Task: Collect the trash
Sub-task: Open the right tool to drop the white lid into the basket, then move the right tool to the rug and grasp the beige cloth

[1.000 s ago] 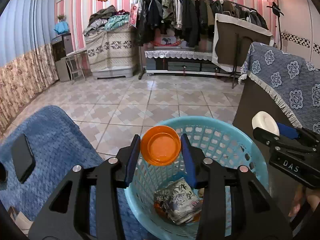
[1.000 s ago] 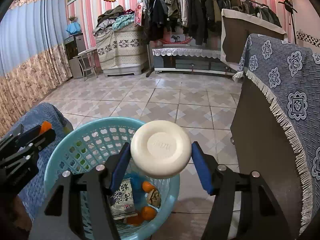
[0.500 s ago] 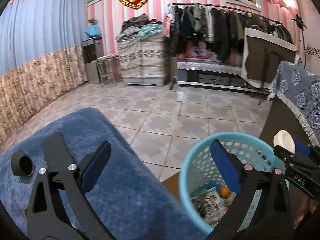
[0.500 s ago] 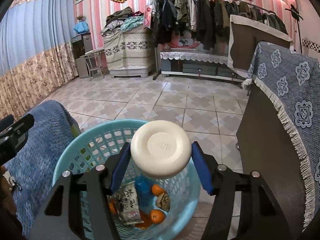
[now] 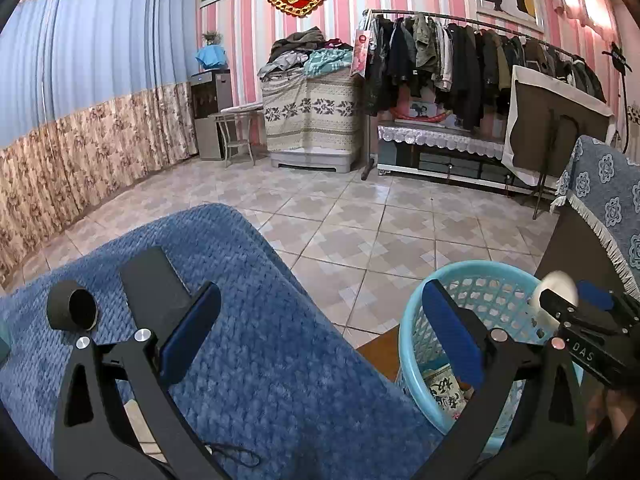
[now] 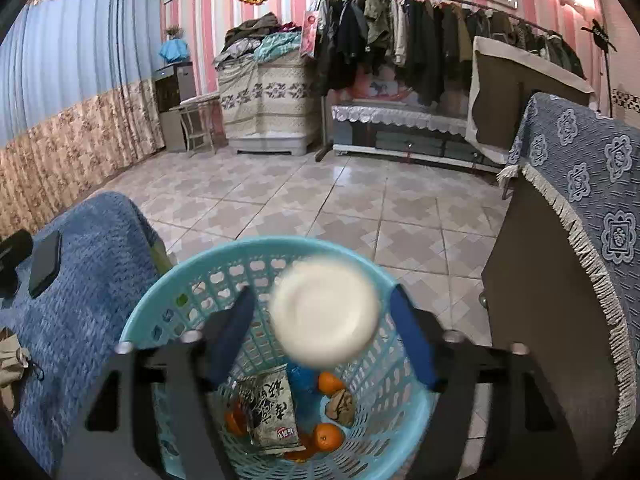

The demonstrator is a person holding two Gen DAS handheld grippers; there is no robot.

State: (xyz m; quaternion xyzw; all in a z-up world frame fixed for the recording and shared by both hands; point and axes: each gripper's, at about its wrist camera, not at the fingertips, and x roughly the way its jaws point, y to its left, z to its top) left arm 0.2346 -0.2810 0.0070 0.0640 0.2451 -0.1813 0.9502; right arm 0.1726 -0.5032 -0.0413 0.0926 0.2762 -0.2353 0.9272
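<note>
In the right wrist view a white round lid, blurred, hangs over the light blue basket. It sits between the opening jaws of my right gripper, with a gap on either side and neither pad pressing on it. Down in the basket lie a snack packet, oranges and other scraps. My left gripper stands wide open and empty above a blue blanket, left of the basket. The left wrist view also catches the right gripper at the basket's right rim.
A black phone and a black round cap lie on the blanket. A dark cabinet under a blue patterned cloth stands right of the basket. Tiled floor stretches to a clothes rack at the back wall.
My left gripper let go of an orange lid over the basket, opened wide and swung left over the blanket. My right gripper's jaws widened and the white lid came loose, now blurred.
</note>
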